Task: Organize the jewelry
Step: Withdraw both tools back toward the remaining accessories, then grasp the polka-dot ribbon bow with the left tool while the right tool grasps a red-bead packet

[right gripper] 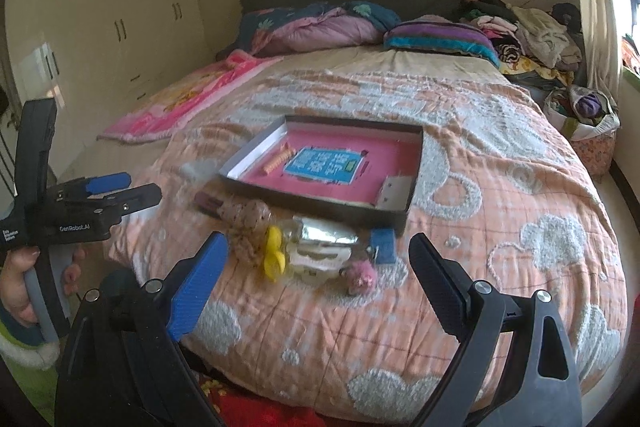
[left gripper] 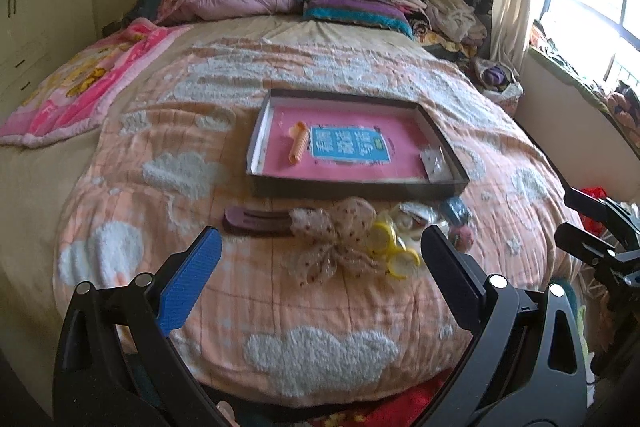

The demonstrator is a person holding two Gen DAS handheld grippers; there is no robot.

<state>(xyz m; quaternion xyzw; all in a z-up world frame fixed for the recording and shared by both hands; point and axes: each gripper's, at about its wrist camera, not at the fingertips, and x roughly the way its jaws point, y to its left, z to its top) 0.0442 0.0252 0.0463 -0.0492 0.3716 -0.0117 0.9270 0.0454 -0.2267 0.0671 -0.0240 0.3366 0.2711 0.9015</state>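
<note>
Clearly both tongs, left (left gripper: 320, 259) and right (right gripper: 318, 263), wide apart, empty, above the bedspread (left gripper: 320, 327).

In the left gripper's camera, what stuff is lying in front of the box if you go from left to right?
Dark purple hair clip → dotted fabric bow → yellow rings → blue item, partly hidden by the finger.

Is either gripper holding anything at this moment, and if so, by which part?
Nothing is held. The left gripper and right gripper are both open and empty, short of the hair accessories on the bed.
</note>
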